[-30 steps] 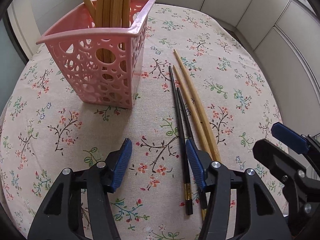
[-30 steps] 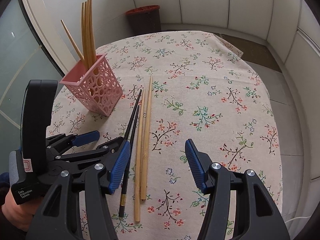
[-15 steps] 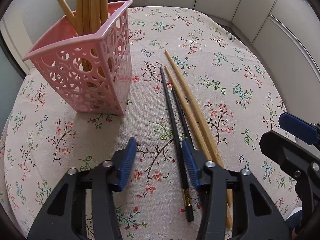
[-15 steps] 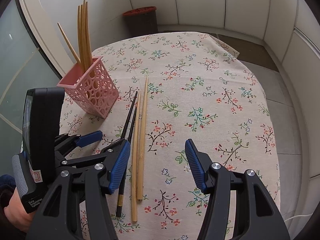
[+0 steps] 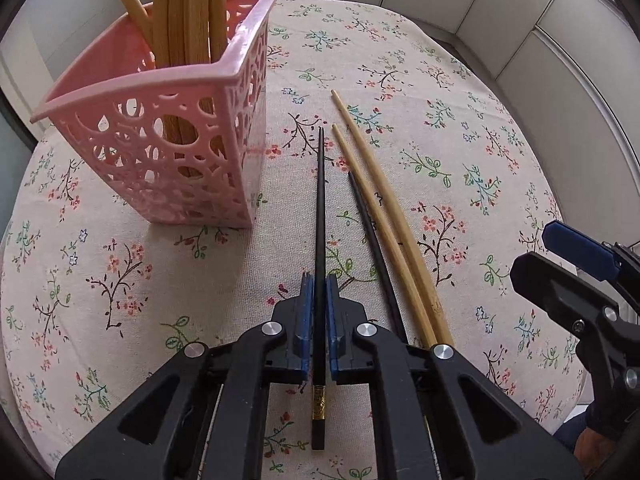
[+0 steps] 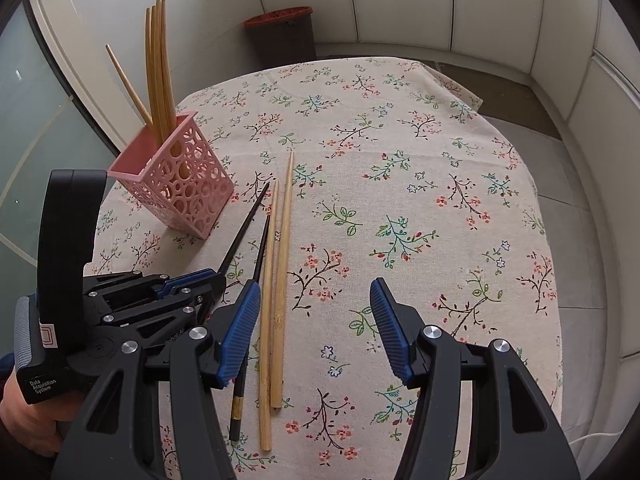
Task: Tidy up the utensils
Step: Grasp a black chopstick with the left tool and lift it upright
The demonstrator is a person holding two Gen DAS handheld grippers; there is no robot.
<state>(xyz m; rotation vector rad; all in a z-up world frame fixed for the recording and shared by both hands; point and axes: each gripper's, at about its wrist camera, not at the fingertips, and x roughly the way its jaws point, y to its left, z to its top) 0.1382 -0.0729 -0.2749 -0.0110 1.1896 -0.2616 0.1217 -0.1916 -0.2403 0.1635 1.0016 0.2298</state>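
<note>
Left gripper (image 5: 316, 300) jaws have just been closing and now pinch one black chopstick (image 5: 320, 216) between the blue pads, gripped near its butt end; the gold band and butt stick out behind the pads, the tip runs forward past them. Whether it is lifted off the floral tablecloth (image 5: 440, 140) cannot be told. Second black chopstick (image 5: 370, 236) lies just right of the jaws, its rear end hidden under the gripper body. Two bamboo chopsticks (image 5: 384, 216) lie beside it further right, butts partly cut off by the same body. Pink perforated holder (image 5: 168, 152) stands ahead-left of the jaws, bamboo chopsticks inside with tops cut off by the frame edge.

Right gripper (image 6: 316, 312) jaws stand about half open, nothing between the pads, only cloth. The bamboo pair sits just inside its left pad. Its view shows the full height of the sticks in the holder, the loose black chopstick's gold band, a dark bin (image 6: 280, 36) beyond the table, and a person's hand (image 6: 28, 412) on the left tool. The left pads' grip is hidden there by the tool body.
</note>
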